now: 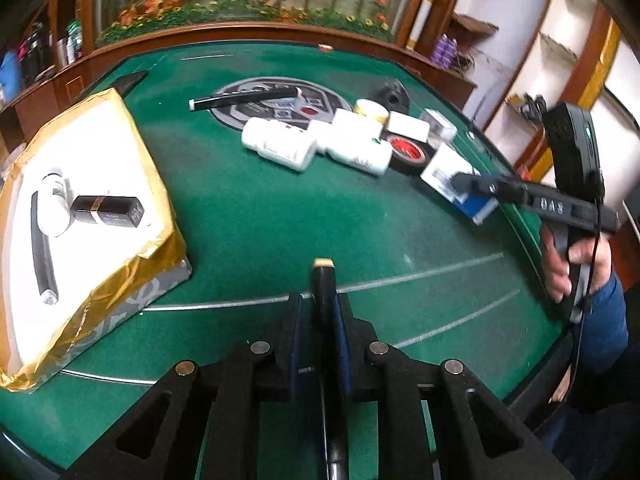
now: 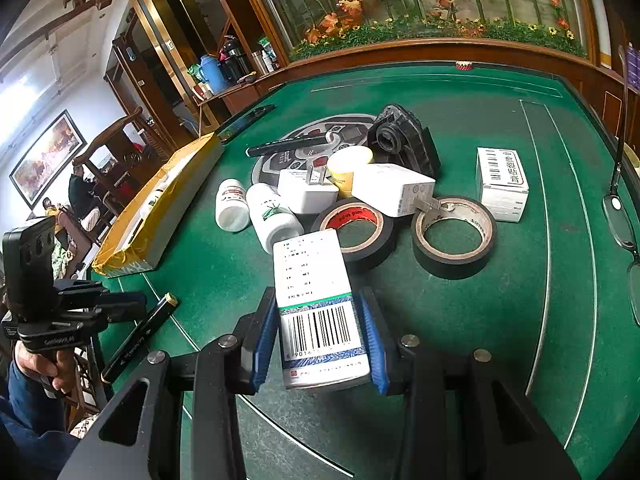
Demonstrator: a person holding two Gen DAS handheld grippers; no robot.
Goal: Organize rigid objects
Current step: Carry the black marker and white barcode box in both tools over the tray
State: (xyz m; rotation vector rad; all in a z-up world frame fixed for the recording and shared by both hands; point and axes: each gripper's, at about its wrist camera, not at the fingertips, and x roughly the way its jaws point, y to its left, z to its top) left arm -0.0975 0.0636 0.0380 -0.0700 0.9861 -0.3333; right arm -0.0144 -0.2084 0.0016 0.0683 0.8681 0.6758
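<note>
Green felt table (image 1: 256, 216), planter wall (image 1: 248, 4) behind

A home sitting room: wooden cabinets (image 2: 168, 60), framed painting (image 2: 44, 156), thermos flasks (image 2: 212, 72).

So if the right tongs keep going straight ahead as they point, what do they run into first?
Probably the black tape roll with the red core, lying on the felt just beyond the barcoded box that the right tongs hold; depth is hard to judge.

The black pen (image 1: 323, 320) runs back between the blue pads, its rear end cut off at the 6 o'clock edge. The gold-lined box (image 1: 132, 248) is cropped at 9 o'clock. Small print on the barcoded carton (image 2: 320, 304) is blurred, unreadable.
</note>
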